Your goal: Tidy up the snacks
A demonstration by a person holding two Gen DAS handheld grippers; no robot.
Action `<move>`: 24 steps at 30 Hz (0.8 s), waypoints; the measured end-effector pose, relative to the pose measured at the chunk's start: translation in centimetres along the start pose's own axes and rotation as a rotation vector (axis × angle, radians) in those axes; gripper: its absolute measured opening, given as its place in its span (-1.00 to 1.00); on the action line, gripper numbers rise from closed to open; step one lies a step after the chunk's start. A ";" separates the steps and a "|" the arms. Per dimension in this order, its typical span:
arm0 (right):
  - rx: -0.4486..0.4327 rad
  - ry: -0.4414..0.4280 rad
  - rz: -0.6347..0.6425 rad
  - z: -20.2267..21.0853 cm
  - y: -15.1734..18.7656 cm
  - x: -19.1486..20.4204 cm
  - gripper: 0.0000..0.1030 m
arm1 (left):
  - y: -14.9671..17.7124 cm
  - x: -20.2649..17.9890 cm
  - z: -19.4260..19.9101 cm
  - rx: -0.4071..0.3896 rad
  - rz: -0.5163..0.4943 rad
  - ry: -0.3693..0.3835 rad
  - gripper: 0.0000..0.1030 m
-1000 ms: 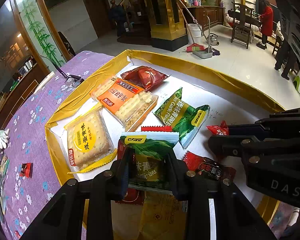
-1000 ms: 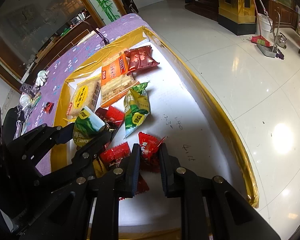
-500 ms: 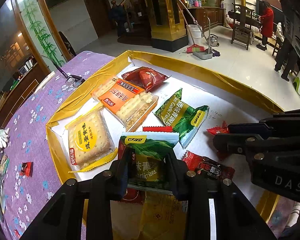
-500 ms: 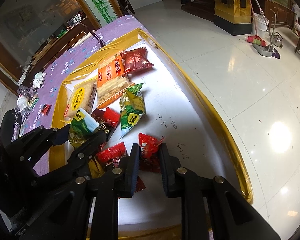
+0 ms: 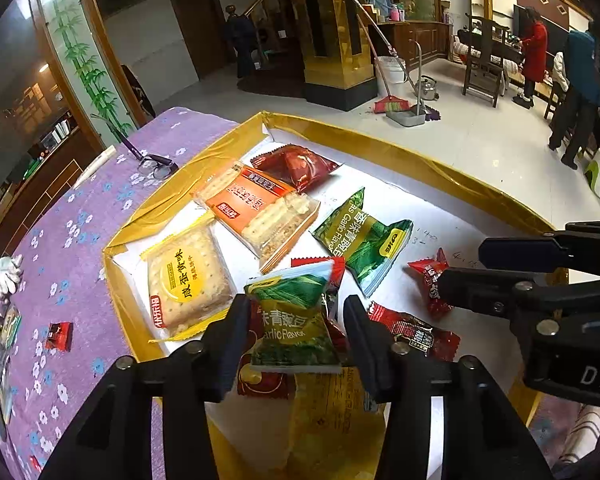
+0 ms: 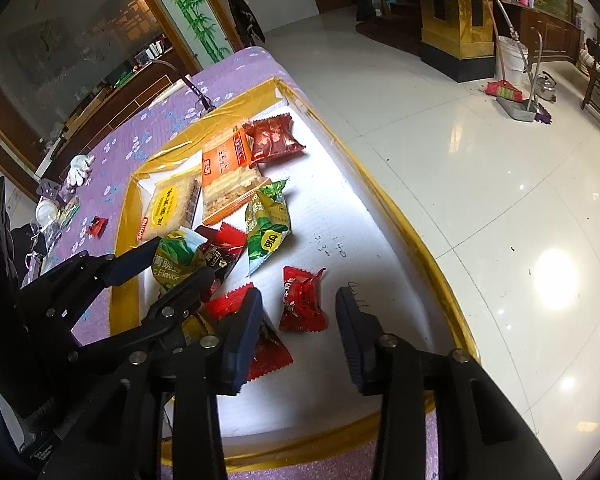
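Both grippers angled steeply down at the worktop, jaws just opening: left gripper released around the upright pea packet, right gripper around the red candy pointing away.

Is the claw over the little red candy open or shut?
Open. The right gripper has just been opening; the small red candy wrapper lies between its jaws, touching neither.

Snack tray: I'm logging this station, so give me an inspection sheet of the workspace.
Surface: white tray, gold rim, on purple cloth.
Job's things: green pea pack, red candy, cracker packs.
Clutter: eyeglasses, small red item on the cloth.
Grippers: left gripper and right gripper have just been opening, pack and candy lying between their open jaws.
Cables: nothing seen.
Surroundings: tiled floor, broom, people standing.
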State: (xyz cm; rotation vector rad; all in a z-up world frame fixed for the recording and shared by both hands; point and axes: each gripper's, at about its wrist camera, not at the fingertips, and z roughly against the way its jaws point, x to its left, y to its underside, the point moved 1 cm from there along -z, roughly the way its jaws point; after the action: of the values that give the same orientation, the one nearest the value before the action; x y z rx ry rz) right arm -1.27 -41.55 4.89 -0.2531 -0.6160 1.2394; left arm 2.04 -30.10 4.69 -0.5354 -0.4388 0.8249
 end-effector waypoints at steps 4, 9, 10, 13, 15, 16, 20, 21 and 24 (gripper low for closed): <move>-0.014 0.005 0.001 0.7 0.3 0.3 -0.15 | 0.1 0.1 0.7 -0.006 0.002 0.004 0.08; -0.030 0.012 -0.005 1.7 0.9 0.7 -0.08 | 0.4 0.6 1.8 -0.021 0.008 0.001 0.33; -0.034 0.012 -0.007 1.9 1.0 0.8 -0.07 | 0.5 0.8 2.0 -0.024 0.010 -0.001 0.35; -0.047 0.018 -0.006 2.5 1.2 1.1 -0.02 | 0.6 1.2 2.8 -0.034 0.022 -0.008 0.48; -0.057 0.024 -0.002 3.0 1.5 1.4 0.04 | 0.7 1.7 3.4 -0.042 0.032 -0.014 0.54; -0.062 0.027 0.001 3.2 1.6 1.6 0.07 | 0.7 1.9 3.7 -0.043 0.036 -0.015 0.56; -0.085 0.041 0.018 4.2 2.1 2.4 0.12 | 1.3 3.0 5.3 -0.074 0.058 0.001 0.77; -0.092 0.045 0.023 4.4 2.3 2.5 0.13 | 1.5 3.3 6.0 -0.088 0.060 0.014 0.82; -0.122 0.059 0.044 5.6 3.0 3.1 0.19 | 2.0 3.8 7.7 -0.119 0.055 0.039 0.93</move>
State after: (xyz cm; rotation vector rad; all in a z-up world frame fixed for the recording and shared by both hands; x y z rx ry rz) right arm -6.21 -38.54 8.87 -0.4060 -0.6386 1.2342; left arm -1.07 -23.94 10.10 -0.6754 -0.4405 0.8430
